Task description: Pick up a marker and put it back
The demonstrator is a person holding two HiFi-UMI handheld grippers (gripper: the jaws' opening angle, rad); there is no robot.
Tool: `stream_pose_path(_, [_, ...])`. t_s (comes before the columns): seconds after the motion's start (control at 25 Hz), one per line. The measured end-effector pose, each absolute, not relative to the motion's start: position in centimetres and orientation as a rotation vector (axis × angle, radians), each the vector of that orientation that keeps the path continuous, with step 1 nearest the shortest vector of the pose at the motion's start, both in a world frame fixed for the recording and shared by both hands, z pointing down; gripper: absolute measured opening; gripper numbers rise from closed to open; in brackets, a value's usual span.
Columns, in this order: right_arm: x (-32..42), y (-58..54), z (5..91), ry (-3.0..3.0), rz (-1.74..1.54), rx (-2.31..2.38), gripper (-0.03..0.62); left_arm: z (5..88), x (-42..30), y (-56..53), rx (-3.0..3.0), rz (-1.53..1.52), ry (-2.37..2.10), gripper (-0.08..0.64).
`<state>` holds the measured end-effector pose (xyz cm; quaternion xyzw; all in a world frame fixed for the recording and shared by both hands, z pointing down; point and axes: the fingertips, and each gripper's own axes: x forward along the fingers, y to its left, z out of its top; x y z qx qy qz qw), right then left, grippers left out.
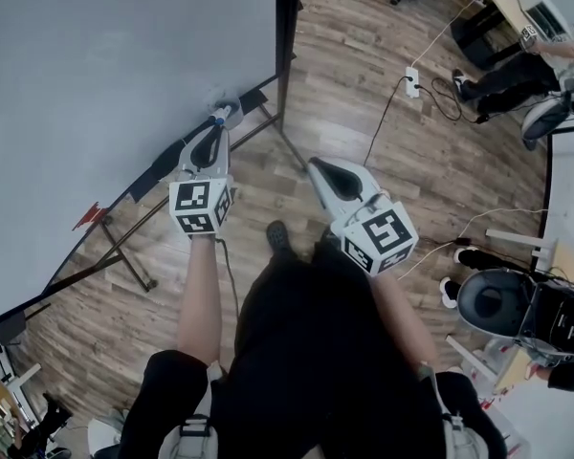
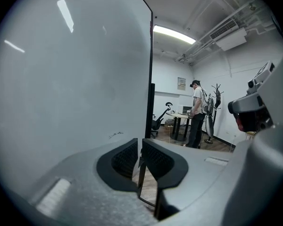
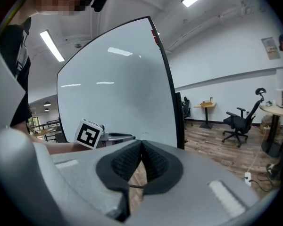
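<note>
Head view alone shows marker (image 1: 221,115) by clenched left hand-held gripper (image 1: 216,128), right hand-held gripper (image 1: 315,164) clenched too

One whiteboard (image 1: 124,65), one marker (image 1: 220,116) at its ledge; two hand-held claws, the left claw (image 1: 216,130) and the right claw (image 1: 316,167), carrying two marker cubes (image 1: 201,207); beyond, one standing person (image 2: 196,114), one tabletop (image 2: 179,116), two office chairs (image 3: 239,121) in the right gripper view, one power strip (image 1: 412,81) on the floor (image 1: 344,75)
</note>
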<state>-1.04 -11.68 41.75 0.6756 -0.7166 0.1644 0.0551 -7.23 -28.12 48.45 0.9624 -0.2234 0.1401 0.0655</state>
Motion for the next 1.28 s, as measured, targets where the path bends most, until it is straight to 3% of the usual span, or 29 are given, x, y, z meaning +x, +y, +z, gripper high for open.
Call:
stream_pose_path(0.2, [-0.3,-11.6,42.2,-2.148,0.514,2.068,0.002,49.5,-6.8,-29.3,2.893,0.438,-0.690,0.026])
stream_pose_path(0.32, [-0.5,-11.4,42.2,-2.140,0.520,2.073,0.002,49.8,-6.9,-29.5,2.891,0.453,-0.687,0.079])
stream_pose_path(1.28, [-1.2,-11.1,42.4,-2.086,0.542,2.117,0.002,51.7,-6.0,-31.0,2.887,0.526,-0.665,0.083])
